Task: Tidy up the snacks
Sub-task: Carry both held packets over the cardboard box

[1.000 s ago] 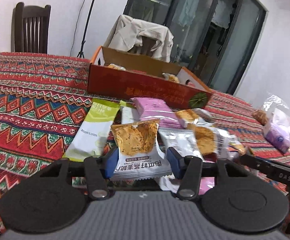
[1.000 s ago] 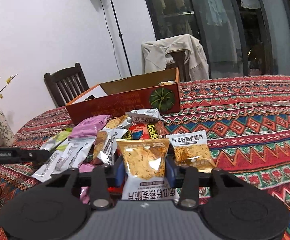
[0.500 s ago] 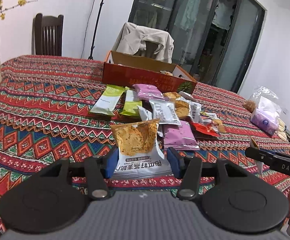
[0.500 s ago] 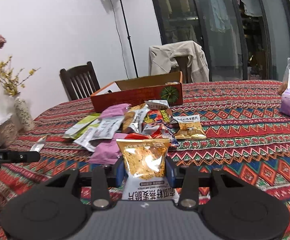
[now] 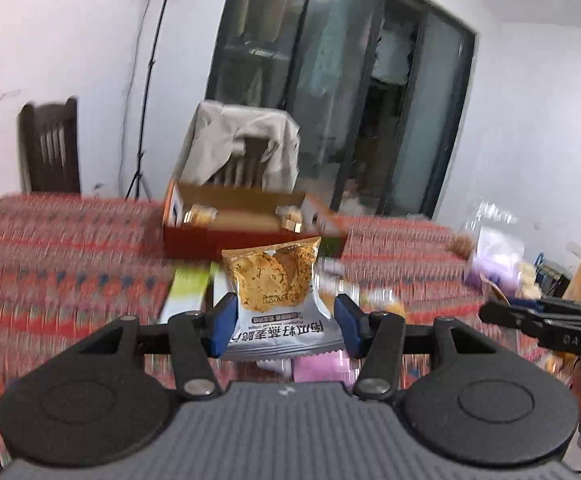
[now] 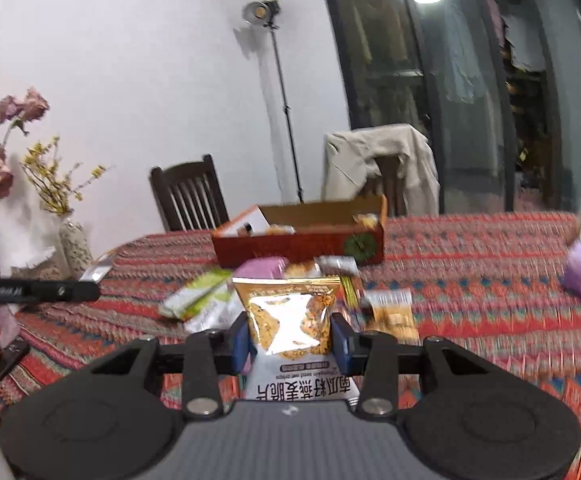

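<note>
We count two crisp packets in grip, one per gripper, and one open red box (image 5: 250, 236) on the patterned surface (image 5: 70, 248); the loose snack packets below the box are too blurred to count.

In the left wrist view, the left gripper (image 5: 283, 328) sits at lower centre, pointing slightly downward toward the box. Its blue pads are partly closed and press both sides of a crisp packet (image 5: 276, 300), held upright above the surface with its print upside down. At the right edge we see the other gripper's black body.

In the right wrist view, the box (image 6: 298, 240) lies at centre, with two chairs behind it. The right gripper (image 6: 290, 338), at lower centre, tilts slightly downward, its pads set narrower and clamped on a second crisp packet (image 6: 290, 320), also upright, clear of the surface.
</note>
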The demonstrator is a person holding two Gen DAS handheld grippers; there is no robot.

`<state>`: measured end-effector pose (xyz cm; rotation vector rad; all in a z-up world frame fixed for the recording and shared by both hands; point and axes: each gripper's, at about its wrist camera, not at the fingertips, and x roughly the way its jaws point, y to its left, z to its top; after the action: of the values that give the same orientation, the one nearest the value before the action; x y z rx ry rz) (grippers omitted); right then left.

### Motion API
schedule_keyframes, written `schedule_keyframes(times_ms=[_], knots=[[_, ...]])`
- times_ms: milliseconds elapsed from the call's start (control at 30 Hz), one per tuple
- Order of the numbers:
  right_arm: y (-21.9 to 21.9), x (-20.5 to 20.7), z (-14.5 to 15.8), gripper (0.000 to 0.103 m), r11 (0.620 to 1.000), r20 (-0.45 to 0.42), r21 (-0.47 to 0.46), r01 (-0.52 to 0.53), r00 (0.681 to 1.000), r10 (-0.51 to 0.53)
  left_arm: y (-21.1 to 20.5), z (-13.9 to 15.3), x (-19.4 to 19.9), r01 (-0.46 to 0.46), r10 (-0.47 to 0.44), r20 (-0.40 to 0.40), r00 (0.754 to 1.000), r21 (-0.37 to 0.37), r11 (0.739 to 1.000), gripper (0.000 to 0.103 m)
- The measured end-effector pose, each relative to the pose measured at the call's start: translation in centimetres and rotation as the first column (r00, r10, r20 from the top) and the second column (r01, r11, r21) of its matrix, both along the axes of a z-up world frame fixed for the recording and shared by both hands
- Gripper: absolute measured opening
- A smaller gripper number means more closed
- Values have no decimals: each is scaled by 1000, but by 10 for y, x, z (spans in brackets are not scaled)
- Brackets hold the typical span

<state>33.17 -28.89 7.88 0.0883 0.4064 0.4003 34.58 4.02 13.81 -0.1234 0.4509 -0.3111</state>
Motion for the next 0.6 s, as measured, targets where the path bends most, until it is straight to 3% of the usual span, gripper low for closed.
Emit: schedule_keyframes(times_ms=[167, 367, 500, 600], knots=[[-6, 53, 50, 40, 996, 19, 54, -77, 997, 76, 13, 45, 74, 9, -9, 10, 1000, -4, 1000, 54], [-3, 156, 109, 40, 990, -27, 41, -132, 991, 133, 13, 83, 173, 29, -28, -19, 999, 29, 999, 54], [9, 250, 127, 40, 988, -126, 56, -145, 980, 152, 2, 90, 246, 16, -13, -38, 999, 76, 997, 54], [28, 319, 126, 40, 991, -177, 23, -128, 976, 130, -3, 76, 307, 23, -18, -86, 996, 54, 998, 54]])
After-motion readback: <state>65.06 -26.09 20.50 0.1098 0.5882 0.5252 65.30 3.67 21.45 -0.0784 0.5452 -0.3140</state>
